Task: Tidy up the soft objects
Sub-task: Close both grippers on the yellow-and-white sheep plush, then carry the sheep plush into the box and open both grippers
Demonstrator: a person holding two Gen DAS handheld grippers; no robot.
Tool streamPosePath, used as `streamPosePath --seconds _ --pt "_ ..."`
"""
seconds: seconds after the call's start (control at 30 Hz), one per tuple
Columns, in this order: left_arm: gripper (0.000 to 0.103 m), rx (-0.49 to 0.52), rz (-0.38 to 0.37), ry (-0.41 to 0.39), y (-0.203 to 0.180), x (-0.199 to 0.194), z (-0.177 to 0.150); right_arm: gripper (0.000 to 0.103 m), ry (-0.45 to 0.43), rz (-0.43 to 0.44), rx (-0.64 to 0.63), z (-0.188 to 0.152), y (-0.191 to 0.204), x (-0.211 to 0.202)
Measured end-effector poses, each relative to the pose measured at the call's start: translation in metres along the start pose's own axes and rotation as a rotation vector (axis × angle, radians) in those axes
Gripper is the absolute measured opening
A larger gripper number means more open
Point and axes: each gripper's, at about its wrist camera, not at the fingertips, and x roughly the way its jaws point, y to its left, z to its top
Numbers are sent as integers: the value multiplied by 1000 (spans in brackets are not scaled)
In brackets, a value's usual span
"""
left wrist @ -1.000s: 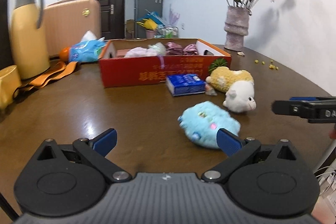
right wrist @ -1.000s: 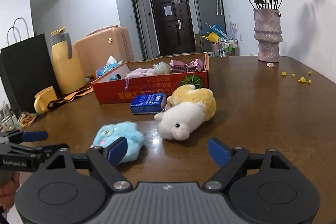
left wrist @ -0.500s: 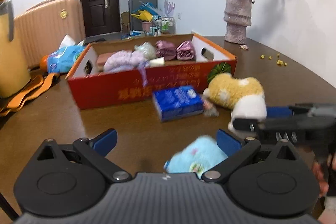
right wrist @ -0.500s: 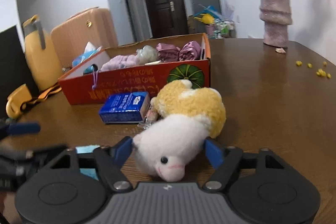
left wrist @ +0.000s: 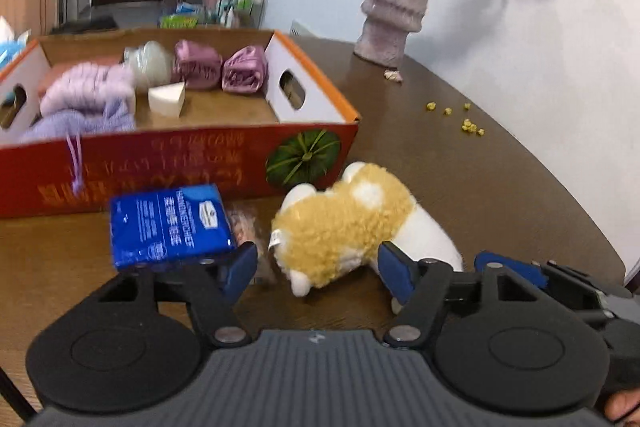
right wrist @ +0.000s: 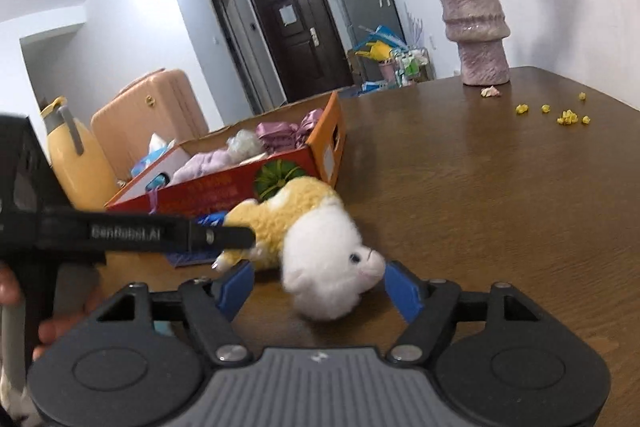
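Two blue-padded fingers of the left gripper (left wrist: pixel 316 269) stand apart on either side of the tan back end of the plush sheep (left wrist: pixel 348 227); the jaws have just been closing, yet the pads do not visibly press on the fleece. This gripper tilts down toward the brown table (left wrist: pixel 480 163). Just left of the toy lies a blue tissue pack (left wrist: pixel 170 225), and behind both sits the orange cardboard box (left wrist: pixel 180 163) holding lilac and mauve fabric bundles. A textured vase (left wrist: pixel 394 15) stands near the white wall, with yellow crumbs (left wrist: pixel 466 119) scattered on the tabletop. At the lower right the right gripper (left wrist: pixel 516 271) is partly covered by the left one's body, and a bit of the person's hand shows at the frame corner.

From the right wrist, the right gripper (right wrist: pixel 316 285) has its fingers spread around the sheep's (right wrist: pixel 328 263) white head; they have just been opening, and whether the right pad touches the snout is hard to tell. The left gripper (right wrist: pixel 224 237) crosses from the left, its tip against the tan fleece, hiding most of the tissue pack (right wrist: pixel 192 255). Beyond the box (right wrist: pixel 240 183) stand a yellow jug (right wrist: pixel 76 163), a peach suitcase (right wrist: pixel 148 111) and a dark door (right wrist: pixel 300 31). The vase (right wrist: pixel 478 27) has its flowers cut off at the top.
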Motion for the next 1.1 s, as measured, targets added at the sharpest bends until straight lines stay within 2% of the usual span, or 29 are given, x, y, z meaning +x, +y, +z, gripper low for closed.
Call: streamPosePath --seconds 0.1,0.17,0.2,0.27,0.37,0.63,0.87,0.97,1.1 --pt "64 -31 -9 -21 8 0 3 76 36 -1 -10 6 -3 18" --pt "51 -71 -65 -9 15 0 8 75 73 5 -24 8 -3 29" --pt "40 -86 -86 5 17 1 10 66 92 11 -32 8 -1 34" --pt "36 -78 -63 -6 18 2 11 59 95 7 -44 6 2 36" --pt "36 -93 -81 -3 18 -3 9 58 98 12 -23 5 4 28" --pt "35 -66 -104 -17 17 -36 -15 56 95 24 -89 -17 39 -22" --pt "33 -103 -116 -26 28 -55 -28 54 93 19 -119 -24 58 -35" --pt "33 -101 -128 -62 28 -66 -24 54 67 21 -128 -22 64 -42" --pt "33 -79 -151 -135 29 -79 -2 54 8 32 -139 -3 69 -47"
